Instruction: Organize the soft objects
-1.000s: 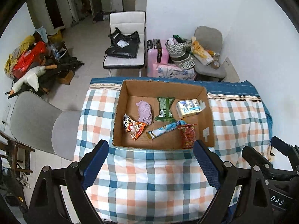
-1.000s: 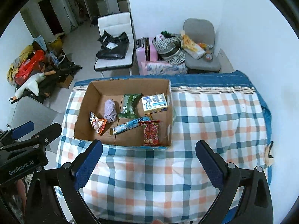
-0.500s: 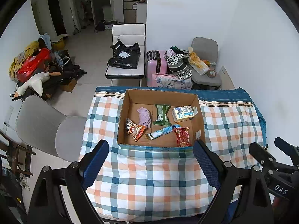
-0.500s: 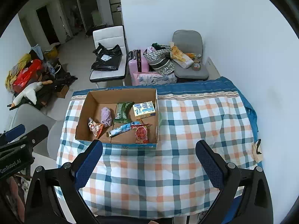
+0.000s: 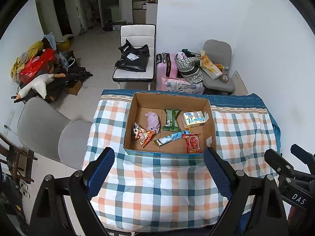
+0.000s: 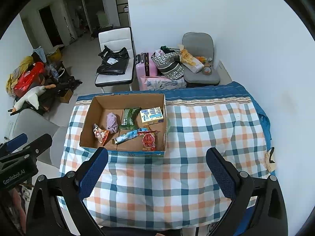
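An open cardboard box (image 5: 212, 125) (image 6: 86, 122) stands on a checked cloth. In it lie a purple cloth (image 5: 152, 121) (image 6: 111, 121), a green packet (image 5: 170, 118), a pale carton (image 5: 194, 119), a red packet (image 5: 193, 143), a blue tube packet (image 5: 173, 137) and an orange snack bag (image 5: 142, 135). My left gripper (image 5: 159, 169) is open and empty, high above the cloth on the near side of the box. My right gripper (image 6: 157, 169) is open and empty, to the right of it.
The checked cloth (image 5: 157, 186) covers the table. A grey chair (image 5: 45, 129) stands at the table's left. Behind it are a white chair with a black bag (image 5: 133, 61), a pink suitcase (image 5: 166, 66) and a loaded grey chair (image 5: 216, 66). A white wall is on the right.
Both grippers have risen and drawn back from the box, so the box looks smaller and more of the room shows. Both stay open and empty.
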`<state>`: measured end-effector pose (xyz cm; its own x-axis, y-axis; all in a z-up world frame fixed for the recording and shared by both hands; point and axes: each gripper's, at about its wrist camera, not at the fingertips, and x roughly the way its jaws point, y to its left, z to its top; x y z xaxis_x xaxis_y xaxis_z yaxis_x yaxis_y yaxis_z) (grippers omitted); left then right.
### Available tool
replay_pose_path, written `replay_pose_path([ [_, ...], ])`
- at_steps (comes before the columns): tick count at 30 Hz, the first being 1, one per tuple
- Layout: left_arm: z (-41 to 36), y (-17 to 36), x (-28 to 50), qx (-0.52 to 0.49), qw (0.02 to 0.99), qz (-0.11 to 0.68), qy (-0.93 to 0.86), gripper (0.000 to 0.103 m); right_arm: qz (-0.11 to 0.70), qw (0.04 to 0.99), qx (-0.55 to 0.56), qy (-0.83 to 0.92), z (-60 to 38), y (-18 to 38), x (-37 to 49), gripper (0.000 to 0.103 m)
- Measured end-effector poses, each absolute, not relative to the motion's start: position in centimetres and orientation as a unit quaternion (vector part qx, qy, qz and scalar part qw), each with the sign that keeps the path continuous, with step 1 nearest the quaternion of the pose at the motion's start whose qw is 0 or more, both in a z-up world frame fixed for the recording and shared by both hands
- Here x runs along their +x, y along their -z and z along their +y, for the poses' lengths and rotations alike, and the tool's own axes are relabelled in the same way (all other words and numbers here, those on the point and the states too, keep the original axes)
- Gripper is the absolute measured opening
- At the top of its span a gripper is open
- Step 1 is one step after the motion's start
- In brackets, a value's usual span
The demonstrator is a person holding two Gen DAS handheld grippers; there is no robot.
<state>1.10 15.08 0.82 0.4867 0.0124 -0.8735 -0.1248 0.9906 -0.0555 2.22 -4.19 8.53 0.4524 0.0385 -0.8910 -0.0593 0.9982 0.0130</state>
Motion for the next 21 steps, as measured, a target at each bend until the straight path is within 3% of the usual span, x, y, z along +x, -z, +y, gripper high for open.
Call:
replay_pose_path([
  [21, 14.47, -1.35, 0.76, -0.052, 0.862, 0.503, -0.043, 0.093, 0.52, 0.854, -0.012, -0.029, -4.31, -9.16, 2.51, 0.101],
])
